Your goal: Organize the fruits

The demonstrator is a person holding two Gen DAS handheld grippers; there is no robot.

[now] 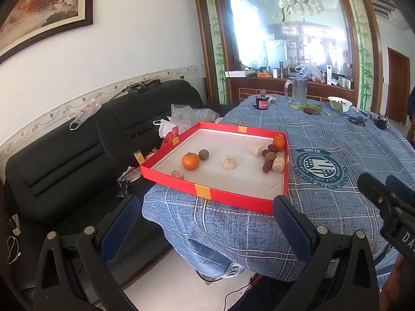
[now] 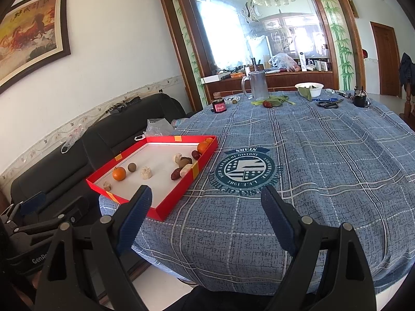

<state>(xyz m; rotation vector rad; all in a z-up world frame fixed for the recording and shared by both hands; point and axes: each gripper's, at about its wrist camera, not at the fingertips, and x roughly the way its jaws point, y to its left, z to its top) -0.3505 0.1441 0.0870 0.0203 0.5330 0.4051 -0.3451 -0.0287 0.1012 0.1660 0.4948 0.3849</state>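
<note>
Framed painting (image 2: 31, 28): horses on an orange ground, dark writing along its top edge, too small to read.

Black sofa (image 1: 64, 155): against the wall, plastic bags (image 1: 179, 119) on its seat and back.

Left hand-held gripper (image 1: 207, 223): fingers spread wide apart, nothing between them, held off the near edge of the bench. The right wrist view shows its body at lower left, lettered "GenRo", the rest cut off.

Red tray (image 1: 233, 197): shallow, white floor, yellow tape tabs on the walls, lying at the left edge of the bench and overhanging it toward the sofa. Contents:
- orange (image 1: 190, 160), left part, a brown round fruit (image 1: 203, 154) just beside it;
- pale lumpy piece (image 1: 229, 162) near the middle, a smaller one (image 1: 177, 174) by the near wall;
- second orange (image 1: 279, 141) in the far right corner, with dark red dates (image 1: 267, 166), brown fruits and two more pale pieces clustered along the right wall.

Bench (image 2: 324, 155): blue checked cloth with a round crest, partly legible: "STARS", "1987".

Right hand-held gripper (image 2: 207, 220): fingers wide apart, empty, over the cloth near the crest. The left wrist view shows part of its body, lettered "DA".

Far end: dark jar with red label (image 2: 219, 106), clear jug (image 2: 258, 85), green leaves with a red fruit (image 2: 267, 103), white bowl (image 2: 310, 89), scissors (image 2: 328, 103).
</note>
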